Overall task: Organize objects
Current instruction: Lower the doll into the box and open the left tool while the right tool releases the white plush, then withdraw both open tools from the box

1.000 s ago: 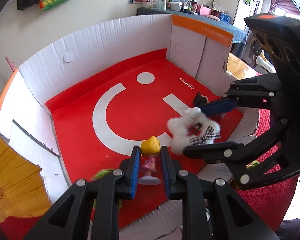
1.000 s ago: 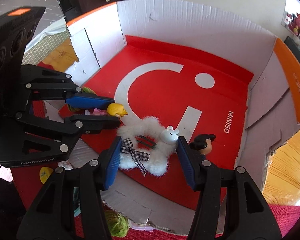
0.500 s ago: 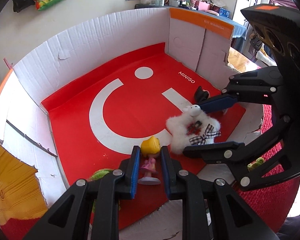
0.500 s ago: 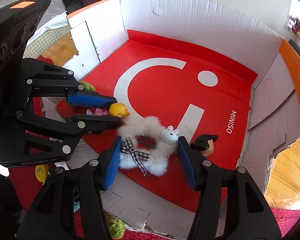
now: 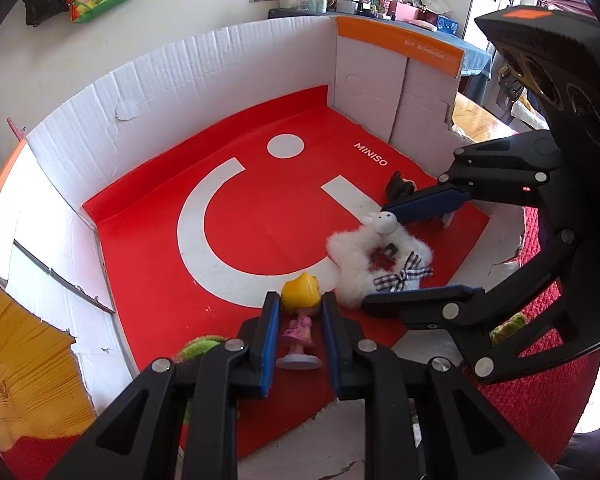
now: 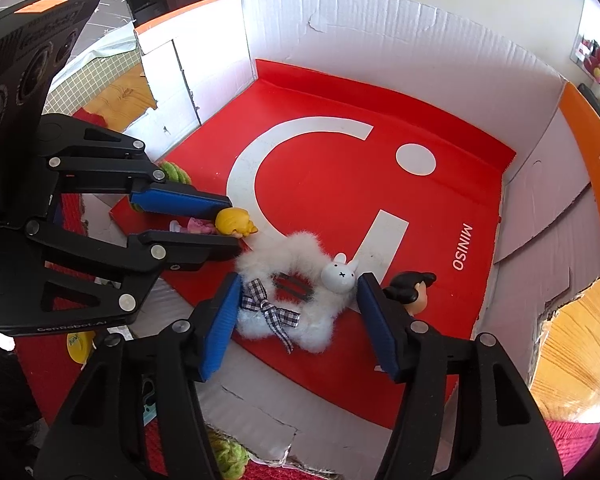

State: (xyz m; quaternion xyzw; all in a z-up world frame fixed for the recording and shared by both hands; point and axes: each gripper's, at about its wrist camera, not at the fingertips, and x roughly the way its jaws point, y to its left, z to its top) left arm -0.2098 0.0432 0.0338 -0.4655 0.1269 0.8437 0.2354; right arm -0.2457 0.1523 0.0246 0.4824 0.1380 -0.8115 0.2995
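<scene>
**Holding a doll, straddling a hair clip**

Standing on its round base near the front edge of the red box floor, the blonde doll figurine (image 5: 300, 322) is pinched between the blue pads of the left gripper (image 5: 299, 314), whose jaws are drawn narrow against its pink dress and yellow hair. Just beside it, toward the right, lies the fluffy white hair clip (image 6: 290, 294) with a small rabbit head (image 6: 339, 276) and a checked bow (image 6: 268, 308). The right gripper (image 6: 296, 308) is spread wide around this clip, one pad on each side; whether either pad touches the fur cannot be told. A dark-haired figurine (image 6: 412, 290) stands just outside the right gripper's outer finger, partly hidden behind it.

All of this sits in the white cardboard box (image 5: 220, 64) with an orange strip (image 5: 400, 46) on one wall and a red MINISO liner (image 6: 332, 208) printed with a white smile mark.

The left wrist view shows the doll upright from behind and the dark-haired figurine only as a dark tuft (image 5: 398, 188) beyond the right gripper's blue pad (its face is hidden there). The right wrist view shows the doll from the side, a green fuzzy object (image 6: 174, 172) behind the left gripper, another green tuft (image 6: 228, 456) below the torn front flap, and a yellow item (image 6: 78, 346) on the red cloth outside.
</scene>
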